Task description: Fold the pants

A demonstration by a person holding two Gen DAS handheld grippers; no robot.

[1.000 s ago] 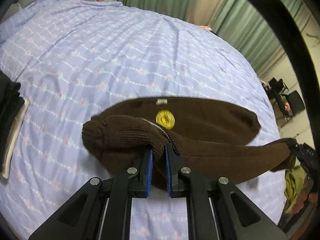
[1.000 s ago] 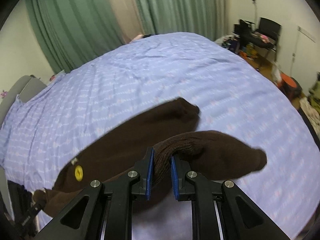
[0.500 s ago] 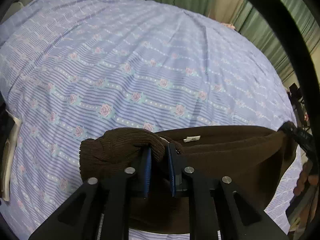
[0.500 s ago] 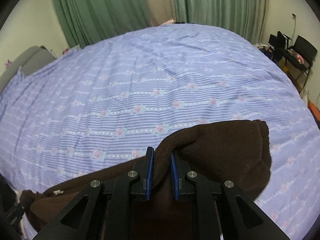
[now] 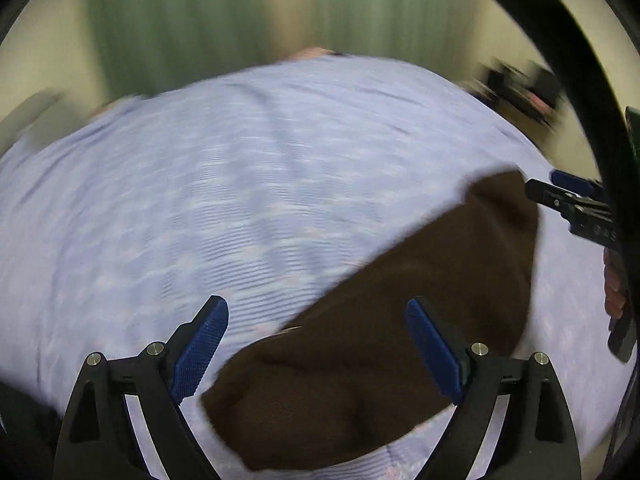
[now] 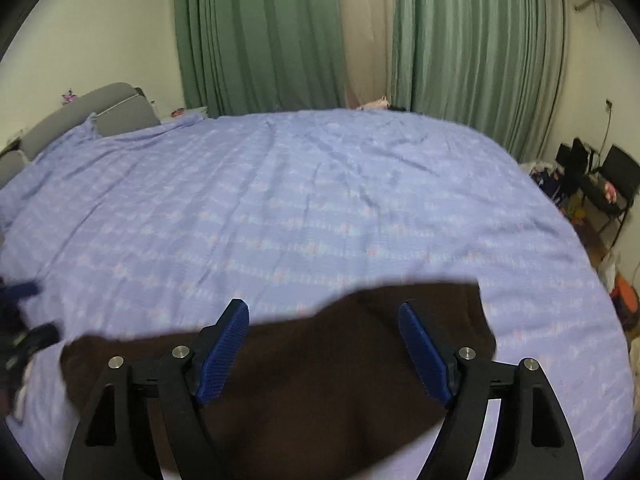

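Observation:
The dark brown pants [image 5: 384, 344] lie folded in a flat band on the bed; they also show in the right wrist view [image 6: 320, 380]. My left gripper [image 5: 316, 344] is open and empty, just above the near left part of the pants. My right gripper [image 6: 324, 344] is open and empty over the pants' right part. The right gripper's fingertips [image 5: 568, 196] show at the far right of the blurred left wrist view, beside the pants' far end. The left gripper [image 6: 24, 320] shows blurred at the left edge of the right wrist view.
The bed is covered by a lilac striped flowered sheet [image 6: 320, 208]. A grey headboard [image 6: 96, 112] stands at the back left. Green curtains [image 6: 260, 32] hang behind. Black chairs and clutter [image 6: 592, 184] stand on the floor at the right.
Both grippers have opened and let go of the pants, which now lie flat on the sheet. Both cameras have pulled back and tilted up; the left view is motion-blurred.

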